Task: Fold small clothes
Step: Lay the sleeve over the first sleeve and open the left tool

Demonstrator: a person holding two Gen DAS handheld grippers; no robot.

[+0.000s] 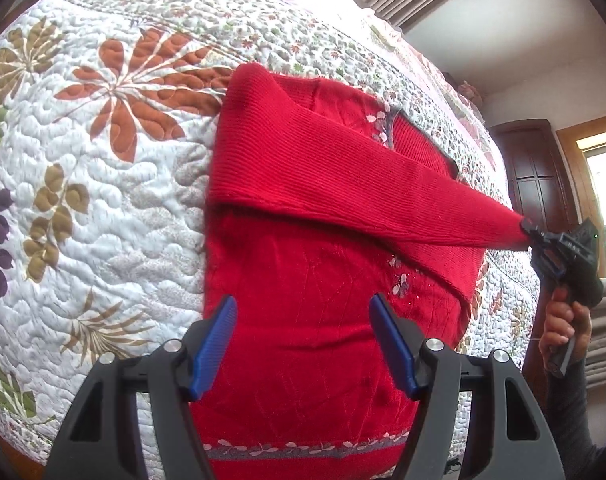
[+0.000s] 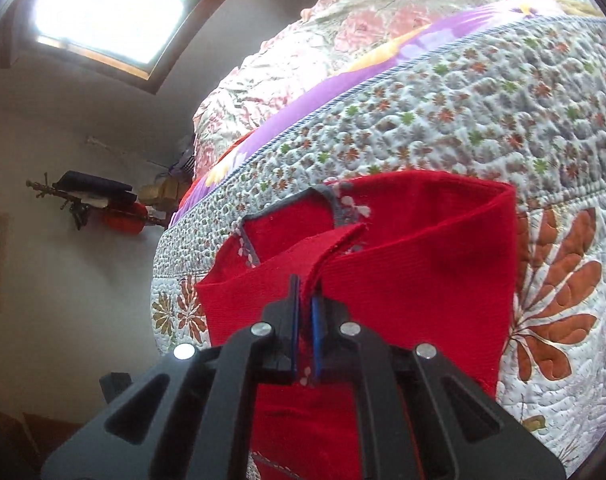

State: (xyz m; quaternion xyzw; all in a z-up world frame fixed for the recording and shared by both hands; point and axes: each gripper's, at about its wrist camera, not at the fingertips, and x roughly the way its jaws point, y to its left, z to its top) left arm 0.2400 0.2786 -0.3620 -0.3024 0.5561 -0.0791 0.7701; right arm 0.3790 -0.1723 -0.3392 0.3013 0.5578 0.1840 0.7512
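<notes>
Between the jaws of your right gripper (image 2: 306,312) sits the cuff end of a red sleeve (image 2: 403,280), pinched tight between the blue pads (image 2: 315,332). From the left wrist view, that sleeve (image 1: 343,176) stretches taut across the chest of the red sweater (image 1: 303,300) out to the right gripper (image 1: 529,232), which your right hand (image 1: 563,332) grips by its handle beyond the bed's edge. Your left gripper (image 1: 303,312) hovers over the sweater's lower body with its jaws spread wide, holding nothing. The sweater lies flat on the floral quilt (image 1: 103,200) covering the bed, its grey patterned hem band (image 1: 303,448) nearest you and its grey-trimmed neckline (image 2: 287,208) at the far end. Past the quilt's edge lies a purple blanket (image 2: 403,48), and a window (image 2: 115,4) glows on the wall.
</notes>
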